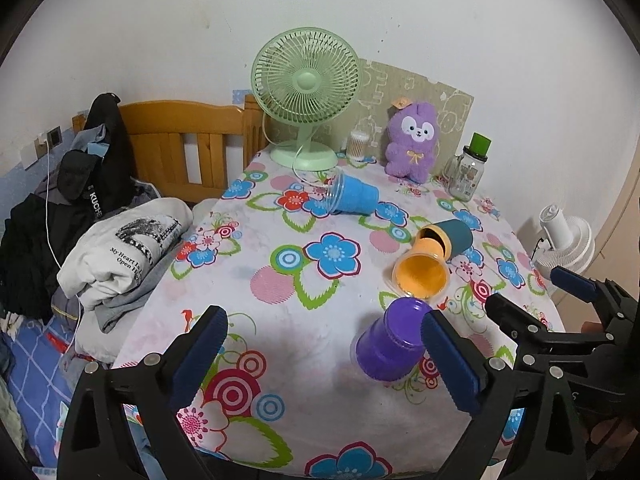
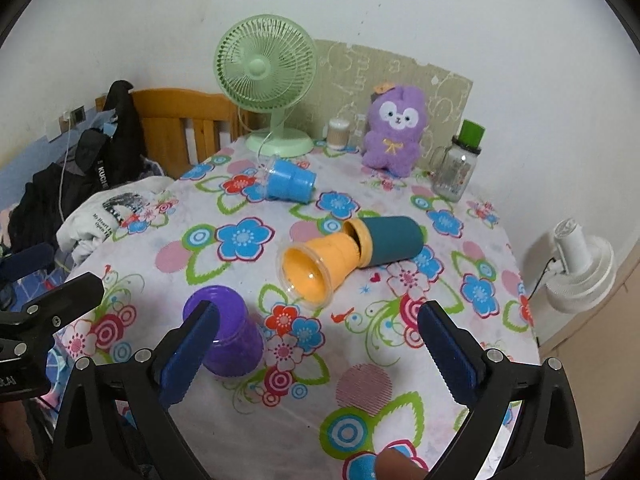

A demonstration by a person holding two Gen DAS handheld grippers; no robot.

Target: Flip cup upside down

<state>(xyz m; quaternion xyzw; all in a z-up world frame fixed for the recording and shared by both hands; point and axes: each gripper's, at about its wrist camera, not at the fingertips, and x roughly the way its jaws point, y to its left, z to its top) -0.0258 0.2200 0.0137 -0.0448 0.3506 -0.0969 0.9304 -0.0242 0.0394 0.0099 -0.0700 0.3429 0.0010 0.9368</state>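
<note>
The purple cup (image 1: 390, 344) stands upside down near the front edge of the table (image 1: 304, 320) — the orange cup (image 1: 420, 276) lies just behind it. Both grippers, left (image 1: 326, 356) and right (image 2: 316, 356), have jaws apart, holding nothing — bare cloth lies left of the purple cup.

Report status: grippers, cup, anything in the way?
Both grippers, left and right, open, empty. Purple cup already upside down. Orange cup lying nearby.

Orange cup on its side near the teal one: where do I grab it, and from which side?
Grip the orange cup across its wall just behind the clear flared rim, coming down from above with the open right gripper. It lies on its side, mouth toward the camera, its base against the teal cup, so only the rim end is free.
</note>
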